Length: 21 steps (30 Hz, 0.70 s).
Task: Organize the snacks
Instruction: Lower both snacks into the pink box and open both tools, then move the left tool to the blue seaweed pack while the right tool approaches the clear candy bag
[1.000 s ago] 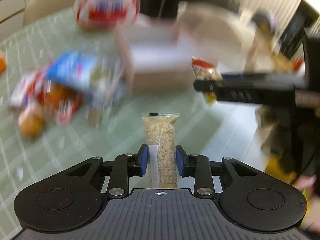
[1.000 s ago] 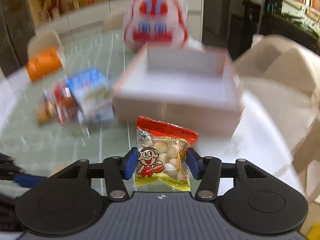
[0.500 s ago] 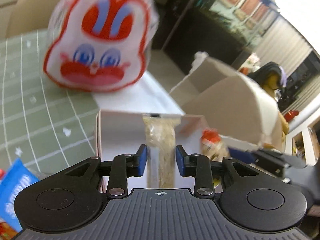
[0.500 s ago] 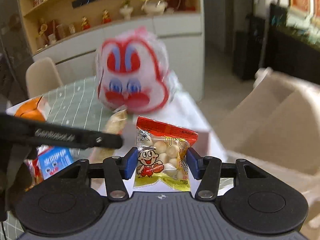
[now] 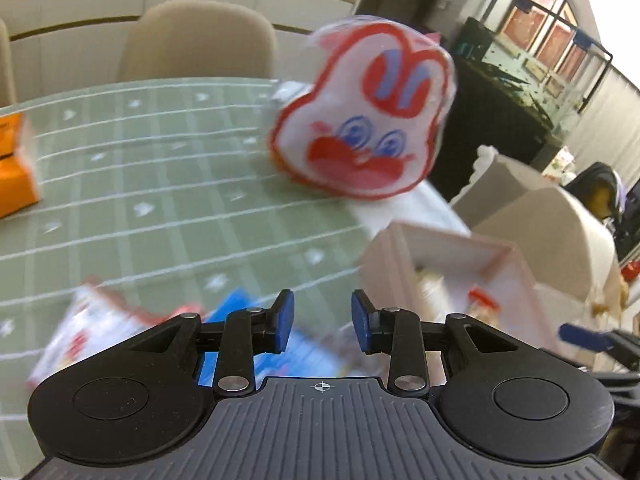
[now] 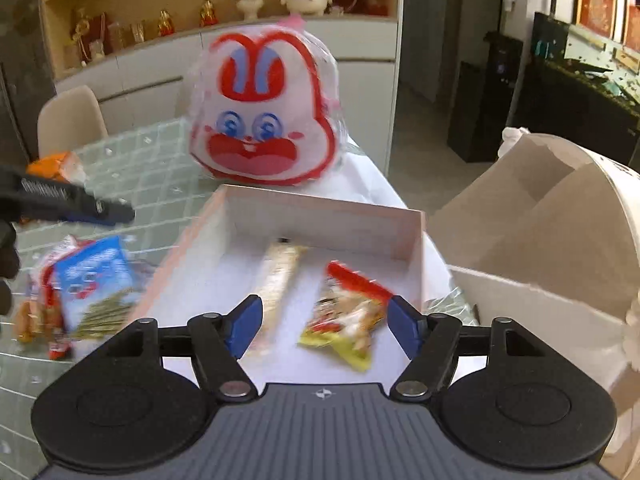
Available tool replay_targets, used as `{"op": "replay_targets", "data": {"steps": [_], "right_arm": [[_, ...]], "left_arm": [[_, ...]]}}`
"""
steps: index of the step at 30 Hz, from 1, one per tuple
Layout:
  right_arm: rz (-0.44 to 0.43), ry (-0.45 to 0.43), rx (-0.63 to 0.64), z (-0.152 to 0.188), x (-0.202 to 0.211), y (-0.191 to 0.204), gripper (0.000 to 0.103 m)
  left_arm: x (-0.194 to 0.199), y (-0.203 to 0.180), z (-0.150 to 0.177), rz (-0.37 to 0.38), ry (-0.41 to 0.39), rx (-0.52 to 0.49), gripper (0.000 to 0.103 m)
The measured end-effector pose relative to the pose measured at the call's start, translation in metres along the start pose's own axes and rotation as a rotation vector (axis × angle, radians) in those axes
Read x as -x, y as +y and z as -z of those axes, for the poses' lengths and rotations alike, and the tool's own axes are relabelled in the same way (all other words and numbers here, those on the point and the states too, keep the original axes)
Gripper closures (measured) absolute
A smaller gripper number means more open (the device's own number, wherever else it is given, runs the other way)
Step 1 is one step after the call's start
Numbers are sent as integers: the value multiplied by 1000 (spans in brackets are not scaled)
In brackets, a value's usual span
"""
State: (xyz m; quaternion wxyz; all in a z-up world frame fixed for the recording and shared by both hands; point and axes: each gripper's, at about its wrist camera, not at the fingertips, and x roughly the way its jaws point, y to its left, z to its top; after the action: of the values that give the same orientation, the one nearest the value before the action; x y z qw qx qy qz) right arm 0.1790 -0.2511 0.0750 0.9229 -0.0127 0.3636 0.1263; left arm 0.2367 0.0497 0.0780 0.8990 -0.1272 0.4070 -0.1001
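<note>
A pale pink open box (image 6: 320,210) stands on the table's right part. Inside it lie a long clear cereal bar packet (image 6: 278,276) and a small red-and-yellow snack bag (image 6: 346,314). My right gripper (image 6: 322,326) is open and empty just above the box's near side. My left gripper (image 5: 322,322) is open and empty, to the left of the box (image 5: 452,264), above loose snack packets (image 5: 256,356). A pile of packets, one blue (image 6: 94,276), lies left of the box.
A big rabbit-face bag (image 6: 262,114) stands behind the box, also in the left wrist view (image 5: 362,120). An orange pack (image 5: 14,168) sits at the far left of the green checked tabletop (image 5: 160,184). Beige chairs (image 6: 560,220) stand around the table.
Both grippers opened and let go: the cereal bar packet and the red-and-yellow snack bag now lie in the box. The left gripper swung away to the left over the loose packets.
</note>
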Motion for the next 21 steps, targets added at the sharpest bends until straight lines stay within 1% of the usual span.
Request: {"op": "replay_targets", "data": {"steps": [4, 6, 9, 10, 12, 13, 14, 15, 16, 17, 18, 19, 21], "right_arm": [[-103, 51, -50, 14, 11, 39, 31], [-147, 60, -38, 13, 11, 69, 31], [-179, 66, 43, -4, 3, 110, 30], [-192, 75, 60, -13, -4, 120, 25], [-208, 123, 82, -35, -29, 138, 21], [-199, 145, 78, -45, -43, 144, 21], [-181, 158, 65, -55, -59, 148, 21], [-127, 143, 57, -65, -72, 151, 22], [-41, 120, 81, -73, -85, 157, 28], [37, 118, 137, -77, -94, 164, 34], [111, 140, 228, -81, -111, 173, 50], [153, 167, 301, -81, -124, 179, 62], [209, 207, 411, -72, -138, 187, 73]], "left_arm": [[19, 17, 25, -55, 26, -36, 68], [32, 28, 37, -63, 28, -8, 68], [55, 50, 57, -55, 42, 66, 68], [61, 56, 65, -46, 56, 85, 68], [70, 64, 81, -26, 78, 119, 68], [74, 68, 89, -13, 90, 140, 68], [78, 71, 97, 0, 99, 160, 68], [81, 74, 104, 9, 106, 175, 68], [85, 76, 112, 17, 115, 187, 68], [87, 79, 118, 24, 125, 199, 68], [89, 81, 124, 31, 133, 211, 68], [90, 84, 128, 46, 143, 225, 68], [91, 88, 135, 70, 153, 244, 68]]}}
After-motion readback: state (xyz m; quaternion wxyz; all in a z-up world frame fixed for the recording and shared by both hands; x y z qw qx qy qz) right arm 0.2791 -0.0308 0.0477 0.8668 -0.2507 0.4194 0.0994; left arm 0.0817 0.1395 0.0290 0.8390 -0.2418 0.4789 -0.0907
